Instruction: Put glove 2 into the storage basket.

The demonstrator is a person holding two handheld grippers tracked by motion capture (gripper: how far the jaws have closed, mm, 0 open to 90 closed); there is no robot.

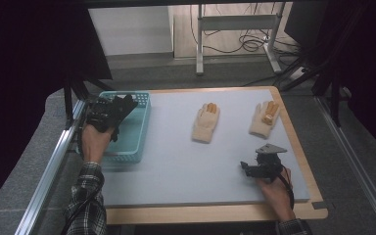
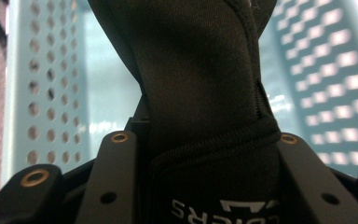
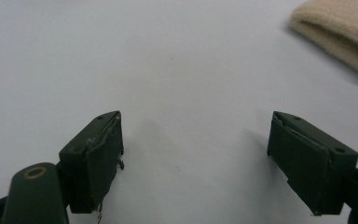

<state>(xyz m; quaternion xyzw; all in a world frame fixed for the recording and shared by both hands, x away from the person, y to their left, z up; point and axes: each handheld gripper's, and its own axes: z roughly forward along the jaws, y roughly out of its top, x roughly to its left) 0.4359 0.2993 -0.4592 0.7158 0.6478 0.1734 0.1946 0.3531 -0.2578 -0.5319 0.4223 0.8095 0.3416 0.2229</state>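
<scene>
The left tool (image 1: pixel 108 113) is clenched on a black glove (image 1: pixel 122 104), pinching it at the cuff end so the rest hangs out in front of the jaws; in the left gripper view the dark fabric (image 2: pixel 200 93) sits squeezed between the two black jaws with some white lettering on the cuff band. It is held over the teal perforated basket (image 1: pixel 136 142) at the left edge of the desk (image 1: pixel 176 166), which looks to me like a carry meant to end with the glove dropped inside. Gripping by the cuff makes sense: it is the firmest part to pinch. The right tool (image 1: pixel 248 168) rests low near the front right of the desk with its jaws spread apart and nothing between them, seemingly waiting. Two cream knit gloves (image 1: pixel 206 122) (image 1: pixel 265 119) lie flat farther back, well apart from the basket, probably next in line.
</scene>
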